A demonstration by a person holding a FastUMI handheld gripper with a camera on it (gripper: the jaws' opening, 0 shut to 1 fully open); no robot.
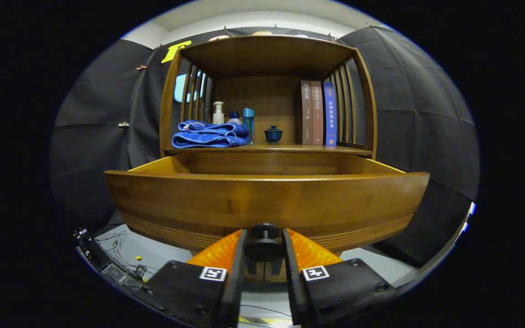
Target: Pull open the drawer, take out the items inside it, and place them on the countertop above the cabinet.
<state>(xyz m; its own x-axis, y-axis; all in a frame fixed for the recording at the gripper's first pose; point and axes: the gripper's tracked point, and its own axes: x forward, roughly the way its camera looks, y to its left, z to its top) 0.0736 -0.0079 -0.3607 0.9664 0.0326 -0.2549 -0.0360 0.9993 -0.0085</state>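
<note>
Claw (264, 248) clamped on the knob (263, 246) of the pulled-out drawer (267, 200)
Both fingers press the knob's sides — the drawer's inside is hidden behind its front. On the table (285, 149) above: folded towel (209, 135), bottles (218, 113), small lidded cup (273, 133), three books (318, 113) — black cloth walls behind

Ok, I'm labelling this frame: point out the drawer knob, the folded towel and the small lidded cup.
Round black drawer knob (263, 248): gripper view, its front disc, between the tool's fingers.
Folded blue towel (210, 135): gripper view, front folds.
Small dark teal lidded cup (273, 134): gripper view, its bowl.
</note>
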